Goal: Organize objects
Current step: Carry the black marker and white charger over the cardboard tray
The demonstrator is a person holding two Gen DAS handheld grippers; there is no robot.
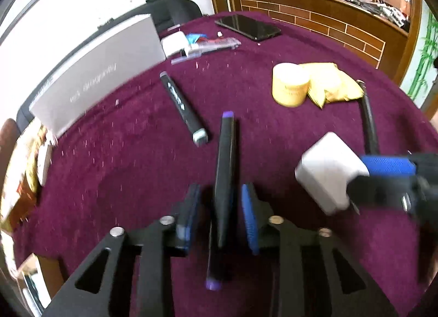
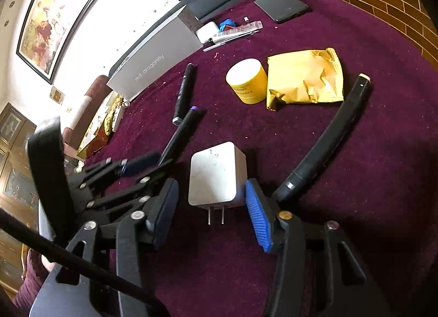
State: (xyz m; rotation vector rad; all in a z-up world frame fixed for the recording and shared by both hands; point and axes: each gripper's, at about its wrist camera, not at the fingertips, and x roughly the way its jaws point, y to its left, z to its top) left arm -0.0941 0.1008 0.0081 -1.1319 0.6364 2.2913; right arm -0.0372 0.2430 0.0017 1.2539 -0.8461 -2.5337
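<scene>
A black marker pen with purple ends (image 1: pixel 225 180) lies between the parted pads of the left gripper (image 1: pixel 221 215), its long axis running along the fingers. Right of the pen, the right gripper (image 2: pixel 212 207) brackets a white plug-in charger block (image 2: pixel 216 174), only its right pad touching, on the maroon-clothed worktop (image 2: pixel 356 180).

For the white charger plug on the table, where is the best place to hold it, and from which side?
Grip the white charger across its two flat side faces, coming from the end with the prongs, as the right gripper already straddles it. The boxy body gives parallel faces; the thin prongs would probably slip.
</scene>
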